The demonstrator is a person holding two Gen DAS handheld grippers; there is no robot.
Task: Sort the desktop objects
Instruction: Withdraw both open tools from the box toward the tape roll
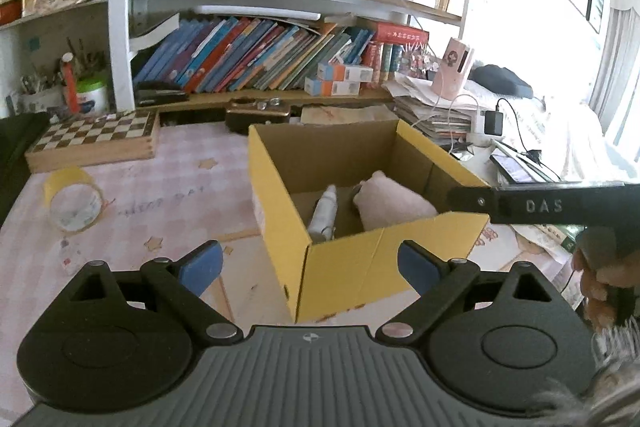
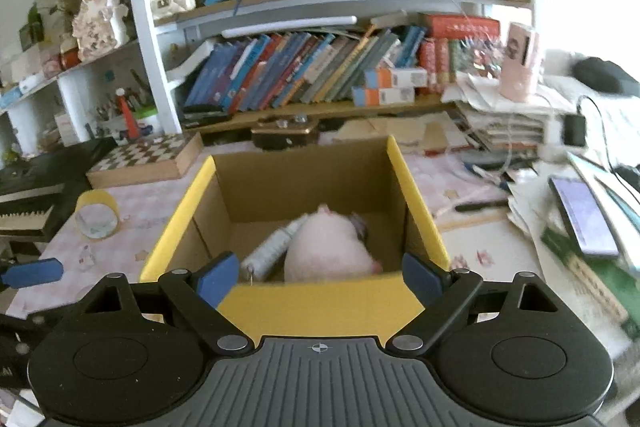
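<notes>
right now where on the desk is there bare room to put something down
Bare pink desk mat between the tape roll, chessboard box and yellow cardboard box. Right of the box is crowded: paper stacks, a phone, cables.

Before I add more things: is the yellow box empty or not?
Not empty. The open box already holds a white bottle lying on its side beside a pink soft toy.

Matt corrugated cardboard is forming the yellow-faced box (image 2: pixel 320 301) at centre frame. Inside, a pink plush (image 2: pixel 328 251) is looking soft and fuzzy beside a smooth white plastic tube (image 2: pixel 270 251). At left, a glossy tape roll (image 1: pixel 72 203) is catching light near a wooden chessboard (image 1: pixel 94 139).
</notes>
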